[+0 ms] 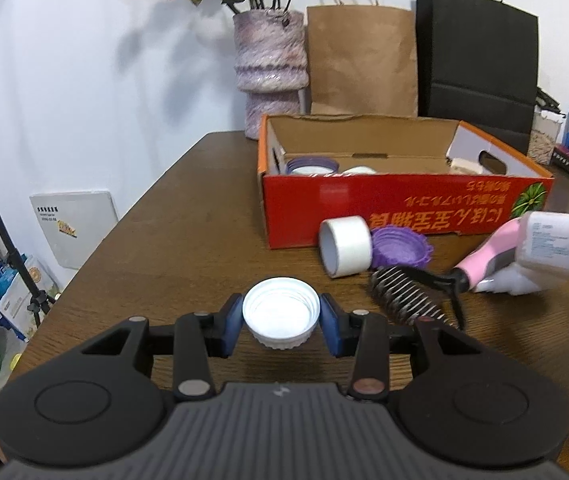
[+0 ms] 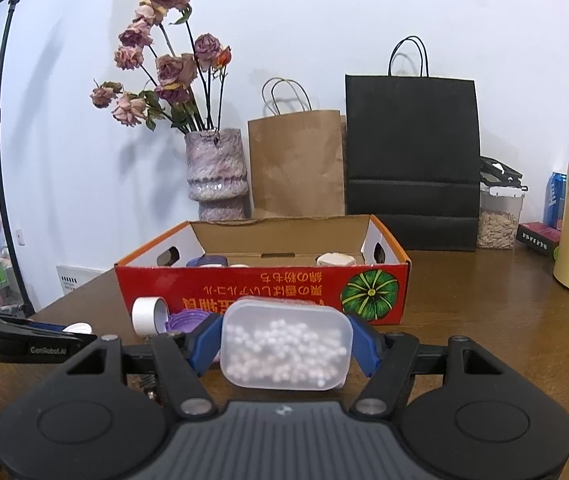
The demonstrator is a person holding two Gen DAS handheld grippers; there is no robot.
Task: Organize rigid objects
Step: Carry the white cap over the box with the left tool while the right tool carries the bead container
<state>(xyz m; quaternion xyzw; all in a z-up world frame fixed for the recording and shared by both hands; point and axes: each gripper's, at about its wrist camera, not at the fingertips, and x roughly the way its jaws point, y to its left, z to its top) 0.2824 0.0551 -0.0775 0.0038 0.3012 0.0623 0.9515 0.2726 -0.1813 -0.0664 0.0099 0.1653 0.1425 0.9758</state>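
On the left, our left gripper (image 1: 281, 322) pinches a white lid (image 1: 281, 312), open side up, just above the wooden table (image 1: 188, 224). Further right, a tape roll (image 1: 346, 246), a purple lid (image 1: 402, 246) and a brush (image 1: 408, 294) lie before the red box (image 1: 404, 208). On the right, our right gripper (image 2: 286, 346) clamps a clear container (image 2: 286, 350) of white beads in front of that box.

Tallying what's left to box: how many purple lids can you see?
2. One purple lid lies on the table against the red box's front, beside the tape roll. Another purple lid sits inside the red box, left end. More may be hidden inside.
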